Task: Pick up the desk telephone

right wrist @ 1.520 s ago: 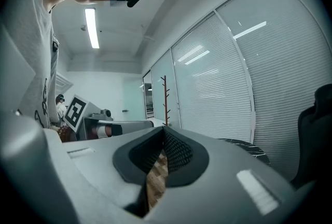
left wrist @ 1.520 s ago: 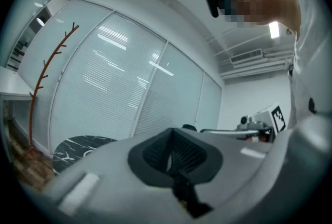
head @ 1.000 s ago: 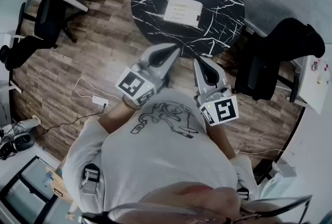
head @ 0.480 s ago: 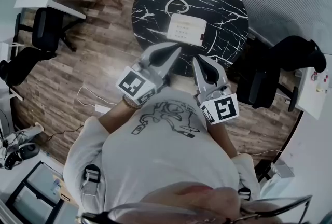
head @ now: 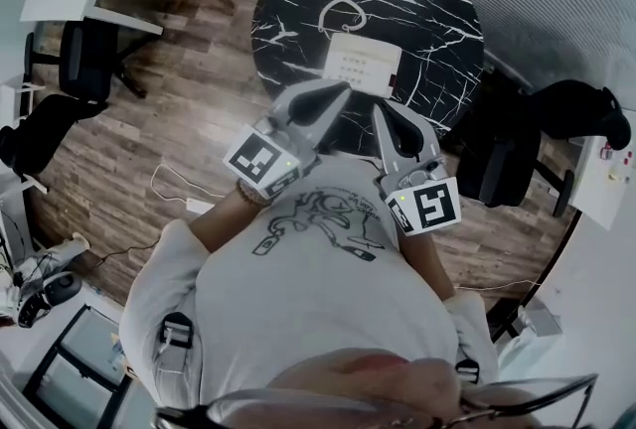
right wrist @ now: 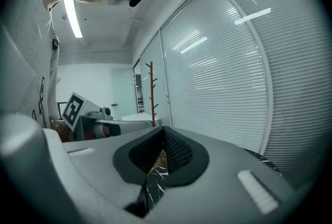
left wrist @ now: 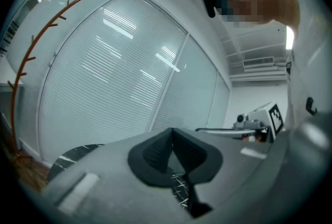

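One round black marble table fills the upper centre of the head view. A black chair stands at its left and a second chair at its right, neither in the way. One white desk telephone lies on the table's lower half, with its coiled cord above it. There are two grippers, the left gripper and the right gripper. Both have their jaws pressed together on nothing, tips just below the telephone. The table and telephone sit lower in the frame, nearer the tips, than a second ago.
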Demonstrator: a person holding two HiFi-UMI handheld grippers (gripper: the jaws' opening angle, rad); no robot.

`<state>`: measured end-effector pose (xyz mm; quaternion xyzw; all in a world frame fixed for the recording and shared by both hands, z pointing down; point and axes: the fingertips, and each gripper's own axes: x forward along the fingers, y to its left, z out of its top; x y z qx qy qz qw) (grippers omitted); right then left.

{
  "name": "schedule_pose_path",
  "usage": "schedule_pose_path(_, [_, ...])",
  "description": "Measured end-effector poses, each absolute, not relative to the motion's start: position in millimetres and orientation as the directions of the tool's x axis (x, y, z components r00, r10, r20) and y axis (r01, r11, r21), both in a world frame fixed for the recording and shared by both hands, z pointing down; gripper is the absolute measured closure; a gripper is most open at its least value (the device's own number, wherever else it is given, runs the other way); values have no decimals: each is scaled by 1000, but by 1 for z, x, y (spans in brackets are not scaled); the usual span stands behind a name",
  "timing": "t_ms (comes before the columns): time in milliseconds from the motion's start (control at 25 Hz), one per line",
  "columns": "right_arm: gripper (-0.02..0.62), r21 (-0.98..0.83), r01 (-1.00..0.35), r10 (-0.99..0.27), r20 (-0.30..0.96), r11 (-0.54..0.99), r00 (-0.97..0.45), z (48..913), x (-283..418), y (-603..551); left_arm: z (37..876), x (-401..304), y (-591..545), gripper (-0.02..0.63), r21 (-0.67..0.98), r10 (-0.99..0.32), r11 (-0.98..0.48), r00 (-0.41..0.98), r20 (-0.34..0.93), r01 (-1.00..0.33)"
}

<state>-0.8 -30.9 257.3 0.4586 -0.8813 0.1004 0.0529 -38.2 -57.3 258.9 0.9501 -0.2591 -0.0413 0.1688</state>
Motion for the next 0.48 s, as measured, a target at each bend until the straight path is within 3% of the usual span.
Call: schedule_pose_path(480, [588, -173, -811, -786, 200, 559, -584, 270, 17, -40, 271, -23, -64, 601, 342, -517, -795, 855, 48, -500])
